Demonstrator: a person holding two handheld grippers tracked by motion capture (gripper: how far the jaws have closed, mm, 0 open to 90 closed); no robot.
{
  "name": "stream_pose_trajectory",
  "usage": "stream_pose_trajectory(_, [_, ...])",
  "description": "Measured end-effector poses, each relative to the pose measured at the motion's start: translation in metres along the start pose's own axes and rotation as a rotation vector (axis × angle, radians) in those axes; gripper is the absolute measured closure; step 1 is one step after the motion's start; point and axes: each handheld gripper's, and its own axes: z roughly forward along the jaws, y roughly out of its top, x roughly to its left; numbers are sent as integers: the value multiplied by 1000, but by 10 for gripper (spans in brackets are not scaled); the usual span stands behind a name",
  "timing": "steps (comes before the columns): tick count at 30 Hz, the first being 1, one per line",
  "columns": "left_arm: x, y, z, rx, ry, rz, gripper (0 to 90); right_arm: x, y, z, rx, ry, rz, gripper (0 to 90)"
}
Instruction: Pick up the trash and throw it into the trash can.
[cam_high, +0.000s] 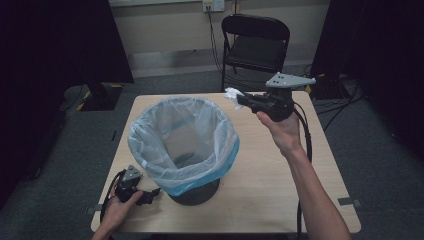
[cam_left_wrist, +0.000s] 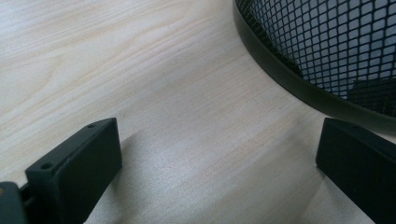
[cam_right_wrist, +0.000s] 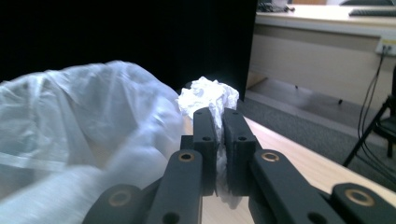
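Pale wood grain runs across the table (cam_high: 280, 180), a smooth light top with rounded corners. On it stands a round bin (cam_high: 197, 192) of black wire mesh, lined with a thin, translucent white bag (cam_high: 182, 137) whose rim is folded loosely outward over the top; a band of blue plastic shows at the fold's lower edge.

From the high view, the right gripper (cam_high: 241, 101) is held up beyond the bin's far right edge, above the table, its jaws pinched tight on a crumpled wad of white tissue (cam_high: 233, 94). The right gripper view brings this close: the two black jaws nearly meet, with the tissue (cam_right_wrist: 209, 99) bulging creased and ragged above them and a strip squeezed down between them (the bag (cam_right_wrist: 70, 116) billows soft and glossy just to the side).

Low at the table's near left corner, the left gripper (cam_high: 150, 194) rests beside the bin's base in the person's left hand (cam_high: 119, 207). The left gripper view shows what the high view cannot: its blocky matte jaws stand wide apart over bare wood, and the bin's (cam_left_wrist: 327, 46) diamond mesh and solid black base ring curve past close by.
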Motion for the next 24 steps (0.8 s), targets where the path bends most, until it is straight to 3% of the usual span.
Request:
stream_pose_trajectory(5, [0,0,0,0,0,0,0,24,18,1,-35,75,-32,856])
stream_pose_trajectory(14, [0,0,0,0,0,0,0,55,25,19,-9,184,-82,856])
stream_pose_trajectory(17, [0,0,0,0,0,0,0,69,23,31,29,236,-113,855])
stream_pose_trajectory(20, [0,0,0,0,0,0,0,74,22,36,47,247,-122,851])
stream_pose_trajectory(21, [0,0,0,0,0,0,0,75,20,44,89,260,-129,820])
stream_pose_trajectory(22, [0,0,0,0,0,0,0,75,20,44,89,260,-129,820])
stream_pose_trajectory(23, [0,0,0,0,0,0,0,77,17,50,133,247,-136,757])
stream_pose_trajectory(24, [0,0,0,0,0,0,0,77,16,51,142,247,-138,732])
